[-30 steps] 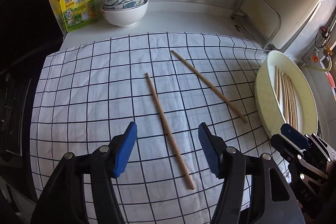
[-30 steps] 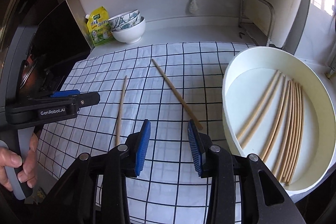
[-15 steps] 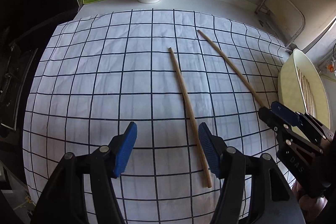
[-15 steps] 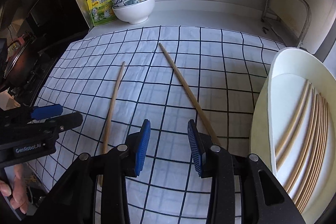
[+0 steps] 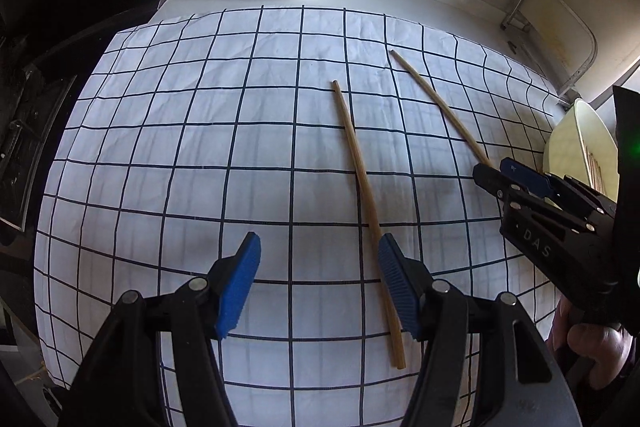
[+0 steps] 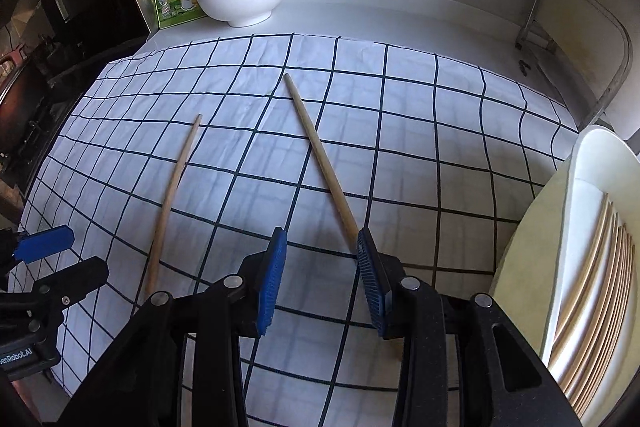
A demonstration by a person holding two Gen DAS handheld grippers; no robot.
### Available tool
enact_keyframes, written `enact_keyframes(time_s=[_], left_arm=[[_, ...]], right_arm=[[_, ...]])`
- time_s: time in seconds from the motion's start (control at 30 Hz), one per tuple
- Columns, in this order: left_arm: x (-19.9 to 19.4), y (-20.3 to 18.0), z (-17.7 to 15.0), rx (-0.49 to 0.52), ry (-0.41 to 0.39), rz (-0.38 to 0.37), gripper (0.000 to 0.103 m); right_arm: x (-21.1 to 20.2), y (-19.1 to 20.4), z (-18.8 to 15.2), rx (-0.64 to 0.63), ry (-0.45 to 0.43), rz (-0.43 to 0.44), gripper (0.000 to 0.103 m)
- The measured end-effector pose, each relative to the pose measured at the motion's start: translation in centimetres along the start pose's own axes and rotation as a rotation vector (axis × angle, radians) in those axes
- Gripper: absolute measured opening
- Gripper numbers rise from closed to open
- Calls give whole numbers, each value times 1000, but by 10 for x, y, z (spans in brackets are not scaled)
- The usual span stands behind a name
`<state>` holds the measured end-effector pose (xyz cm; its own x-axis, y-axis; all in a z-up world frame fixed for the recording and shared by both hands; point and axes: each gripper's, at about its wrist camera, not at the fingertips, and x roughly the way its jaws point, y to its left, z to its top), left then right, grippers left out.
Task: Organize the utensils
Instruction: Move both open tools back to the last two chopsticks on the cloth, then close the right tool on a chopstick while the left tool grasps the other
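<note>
**Two chopsticks left on the cloth**

On the checked cloth [image 5: 200, 147] two chopsticks lie apart, not yet collected. At the right, the white tray [image 6: 592, 163] already holds a row of chopsticks [image 6: 596, 267], so most of the sorting looks done. Left gripper [image 5: 316, 283] hovers with jaws open and empty, the left chopstick [image 5: 360, 179] just beside its right pad. Right gripper [image 6: 320, 275] is likewise open and empty, the right chopstick [image 6: 320, 155] running under its right pad. Both remain to be grasped and moved into the tray.
</note>
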<state>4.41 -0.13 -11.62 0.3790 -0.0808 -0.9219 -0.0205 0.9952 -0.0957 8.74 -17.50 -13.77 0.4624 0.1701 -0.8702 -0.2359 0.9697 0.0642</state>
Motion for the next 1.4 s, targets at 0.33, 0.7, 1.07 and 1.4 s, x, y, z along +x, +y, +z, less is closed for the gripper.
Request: enact_keyframes(time_s=[0.33,0.7,1.07,1.4], left_arm=[[10,-3,-2,-18,9,11,60],[14,-4,0,-31,2,30,61],[22,-5,0,-50,-10,41,66],[29,-15,3,-24,-27,68,72]], right_arm=[[12,1,3,-43,2,-8,35],[20,3,8,-67,17,-11,19],[4,10,-21,-17,39,-6,7],[-24,11,-71,60,55,32,6]])
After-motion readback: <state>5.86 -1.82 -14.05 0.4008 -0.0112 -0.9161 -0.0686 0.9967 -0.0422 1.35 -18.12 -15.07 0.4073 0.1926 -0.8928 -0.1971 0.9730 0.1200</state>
